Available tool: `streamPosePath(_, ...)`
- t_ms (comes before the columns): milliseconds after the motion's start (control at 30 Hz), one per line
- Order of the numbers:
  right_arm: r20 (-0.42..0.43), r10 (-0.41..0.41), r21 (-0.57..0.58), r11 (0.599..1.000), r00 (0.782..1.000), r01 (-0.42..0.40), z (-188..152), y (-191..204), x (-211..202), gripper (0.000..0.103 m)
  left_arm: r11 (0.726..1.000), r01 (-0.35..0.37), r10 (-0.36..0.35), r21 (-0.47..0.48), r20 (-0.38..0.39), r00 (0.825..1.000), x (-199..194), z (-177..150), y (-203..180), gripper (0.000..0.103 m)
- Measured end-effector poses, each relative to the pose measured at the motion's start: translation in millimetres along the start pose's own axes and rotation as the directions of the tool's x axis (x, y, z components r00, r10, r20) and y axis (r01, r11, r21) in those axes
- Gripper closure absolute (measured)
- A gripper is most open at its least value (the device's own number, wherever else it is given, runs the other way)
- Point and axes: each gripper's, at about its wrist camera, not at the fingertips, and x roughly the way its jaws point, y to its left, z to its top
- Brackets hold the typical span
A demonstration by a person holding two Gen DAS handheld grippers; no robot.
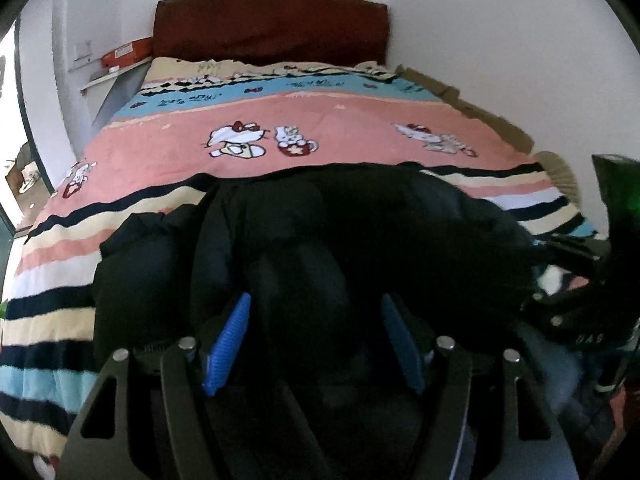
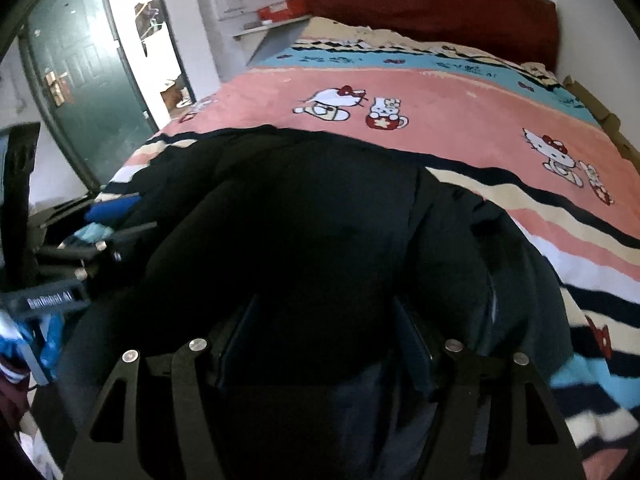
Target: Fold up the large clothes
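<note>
A black puffy jacket (image 1: 360,220) lies bunched on the near end of a bed, over a pink and striped cartoon blanket (image 1: 320,120). My left gripper (image 1: 315,298) has its blue pads (image 1: 228,344) on either side of a thick fold of the jacket and is shut on it. In the right wrist view the same jacket (image 2: 300,208) fills the middle, and my right gripper (image 2: 326,300) is shut on another thick fold. The two grippers sit side by side: the right one (image 1: 576,320) shows at the left view's right edge, the left one (image 2: 80,248) at the right view's left edge.
The blanket (image 2: 440,100) stretches back to a dark red headboard (image 1: 272,24). A red box (image 1: 126,54) sits on a small shelf by the wall. A green door (image 2: 80,72) stands open on the left. Cardboard (image 1: 480,112) lines the bed's right side.
</note>
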Motion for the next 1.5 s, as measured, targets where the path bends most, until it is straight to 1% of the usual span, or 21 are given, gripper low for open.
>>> streamPosePath(100, 0.011, 0.007, -0.013, 1.000, 1.000, -0.007, -14, 10, -20, 0.037, 0.999, 0.028, -0.028, 0.029, -0.012, 1.000, -13, -12, -18, 0.037)
streamPosePath(167, 0.017, 0.015, -0.029, 0.999, 1.000, -0.014, -22, 17, -30, 0.037, 0.998, 0.029, -0.027, 0.057, -0.034, 0.999, -12, -21, -29, 0.037)
streamPosePath(233, 0.006, 0.020, -0.038, 0.999, 1.000, -0.020, -27, 21, -32, 0.037, 0.997, 0.023, -0.019, 0.068, -0.056, 0.998, -6, -30, -36, 0.037)
streamPosePath(300, -0.018, -0.004, -0.055, 0.999, 1.000, 0.003, -33, 22, -27, 0.037, 0.997, 0.015, -0.010, 0.072, -0.068, 0.998, 4, -39, -36, 0.037)
streamPosePath(333, -0.048, -0.023, -0.065, 0.998, 0.999, 0.020, -40, 23, -18, 0.037, 0.997, 0.017, -0.012, 0.071, -0.072, 0.997, 8, -44, -34, 0.036)
streamPosePath(367, -0.062, -0.030, -0.063, 0.998, 0.998, 0.026, -46, 22, -11, 0.037, 0.997, 0.019, -0.014, 0.069, -0.073, 0.997, 11, -47, -33, 0.036)
streamPosePath(467, -0.064, -0.021, -0.030, 0.999, 0.998, 0.019, -57, 16, 2, 0.037, 0.998, 0.048, -0.045, 0.035, -0.069, 0.997, 21, -58, -25, 0.035)
streamPosePath(567, -0.064, -0.025, -0.016, 1.000, 0.998, 0.024, -64, 15, 15, 0.037, 0.998, 0.051, -0.049, 0.026, -0.063, 0.997, 29, -63, -22, 0.035)
streamPosePath(733, -0.070, -0.025, -0.010, 1.000, 0.997, 0.024, -66, 9, 25, 0.037, 0.999, 0.030, -0.028, 0.036, -0.050, 0.998, 34, -70, -24, 0.035)
streamPosePath(833, -0.076, -0.039, -0.018, 0.999, 0.996, 0.038, -65, 13, 22, 0.037, 0.999, 0.000, 0.002, 0.048, -0.054, 0.999, 30, -70, -29, 0.035)
streamPosePath(933, -0.063, -0.044, -0.028, 0.999, 0.997, 0.043, -65, 19, 8, 0.037, 0.995, -0.049, 0.052, 0.082, -0.037, 0.998, 12, -71, -38, 0.035)
streamPosePath(1000, -0.040, -0.035, -0.040, 0.999, 0.999, 0.033, -68, 23, -6, 0.037, 0.994, -0.059, 0.062, 0.093, -0.027, 0.998, 1, -76, -41, 0.035)
streamPosePath(1100, -0.022, -0.016, -0.042, 0.999, 1.000, 0.015, -75, 24, -19, 0.037, 0.993, -0.069, 0.071, 0.096, -0.020, 0.997, -3, -83, -42, 0.035)
streamPosePath(1267, -0.020, -0.019, -0.028, 0.999, 1.000, 0.018, -80, 22, -7, 0.037, 0.991, -0.089, 0.091, 0.097, -0.016, 0.996, 8, -89, -45, 0.035)
streamPosePath(1500, -0.040, -0.014, -0.007, 1.000, 0.999, 0.014, -83, 20, 11, 0.037, 0.992, -0.091, 0.092, 0.092, -0.006, 0.996, 15, -94, -46, 0.035)
